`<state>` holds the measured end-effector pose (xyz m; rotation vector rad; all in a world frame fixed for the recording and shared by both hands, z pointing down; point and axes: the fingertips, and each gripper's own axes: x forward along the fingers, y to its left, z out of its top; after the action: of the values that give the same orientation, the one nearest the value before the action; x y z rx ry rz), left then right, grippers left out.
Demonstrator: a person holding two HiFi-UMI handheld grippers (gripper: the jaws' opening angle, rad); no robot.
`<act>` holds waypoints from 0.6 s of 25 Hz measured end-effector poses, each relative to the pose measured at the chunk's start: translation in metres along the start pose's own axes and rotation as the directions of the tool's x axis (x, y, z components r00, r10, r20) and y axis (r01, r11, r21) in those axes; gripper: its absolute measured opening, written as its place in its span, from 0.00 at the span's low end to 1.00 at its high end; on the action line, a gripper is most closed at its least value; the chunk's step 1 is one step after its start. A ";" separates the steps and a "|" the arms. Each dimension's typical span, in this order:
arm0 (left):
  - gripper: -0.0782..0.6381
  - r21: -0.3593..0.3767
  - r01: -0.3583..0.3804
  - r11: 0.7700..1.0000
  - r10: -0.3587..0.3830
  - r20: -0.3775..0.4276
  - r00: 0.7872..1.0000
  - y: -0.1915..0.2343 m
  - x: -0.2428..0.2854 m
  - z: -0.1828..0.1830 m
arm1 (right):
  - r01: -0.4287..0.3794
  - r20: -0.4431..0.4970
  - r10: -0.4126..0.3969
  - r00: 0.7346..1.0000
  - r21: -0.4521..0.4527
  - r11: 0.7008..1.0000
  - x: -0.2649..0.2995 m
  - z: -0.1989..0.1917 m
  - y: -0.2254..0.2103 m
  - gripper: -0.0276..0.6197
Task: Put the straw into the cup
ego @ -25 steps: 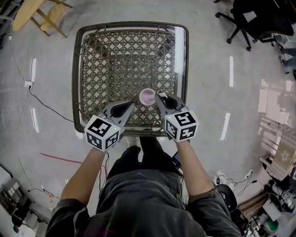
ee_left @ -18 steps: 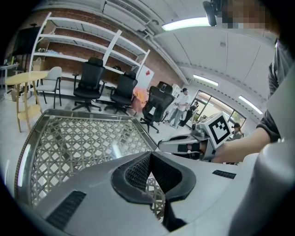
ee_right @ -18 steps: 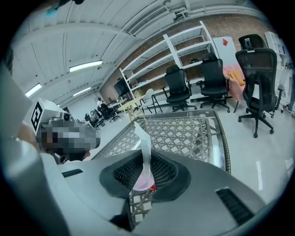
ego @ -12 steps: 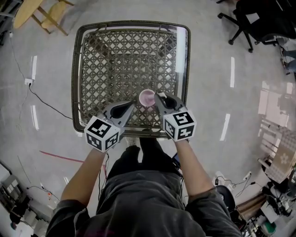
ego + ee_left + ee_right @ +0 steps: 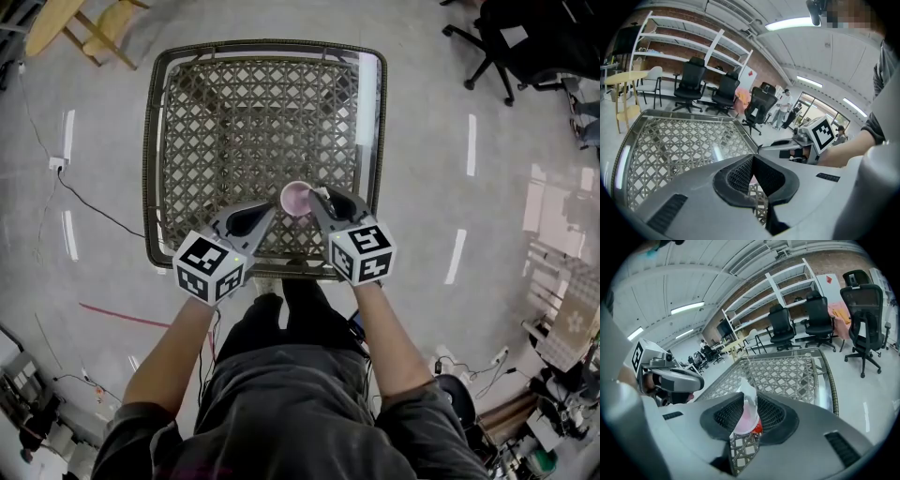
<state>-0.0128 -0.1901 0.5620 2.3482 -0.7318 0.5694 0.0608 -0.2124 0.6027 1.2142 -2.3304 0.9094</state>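
Note:
A pink cup (image 5: pixel 297 198) stands upright near the front edge of the lattice table (image 5: pixel 153 141). My right gripper (image 5: pixel 318 196) is just right of the cup's rim. It is shut on a thin white, see-through strip that looks like the straw (image 5: pixel 746 401); its pointed end sticks up above the pads. Pink and a bit of red show behind its lower end. My left gripper (image 5: pixel 266 210) is just left of the cup, shut with nothing between its pads (image 5: pixel 740 176). In the left gripper view the right gripper (image 5: pixel 761 149) reaches in from the right.
The table has a woven rim and a glass top. A wooden stool (image 5: pixel 86 28) stands on the floor at the back left and a black office chair (image 5: pixel 511 42) at the back right. A cable (image 5: pixel 89 211) runs across the floor on the left.

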 end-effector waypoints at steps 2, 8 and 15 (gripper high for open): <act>0.12 0.000 0.000 1.000 0.000 -0.003 1.000 0.003 0.000 -0.001 | -0.008 0.005 0.008 1.000 0.012 1.000 0.002 0.001 0.000 0.13; 0.12 0.000 0.001 1.000 -0.001 -0.002 1.000 0.002 -0.002 -0.001 | -0.008 0.014 0.008 1.000 0.030 1.000 -0.003 0.003 0.000 0.27; 0.12 0.005 0.010 1.000 -0.010 0.003 1.000 0.001 -0.005 -0.001 | 0.025 0.026 -0.026 0.999 0.041 0.999 -0.011 0.003 -0.003 0.27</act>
<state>-0.0180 -0.1881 0.5606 2.3560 -0.7208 0.5645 0.0694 -0.2094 0.5954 1.2761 -2.3224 0.9420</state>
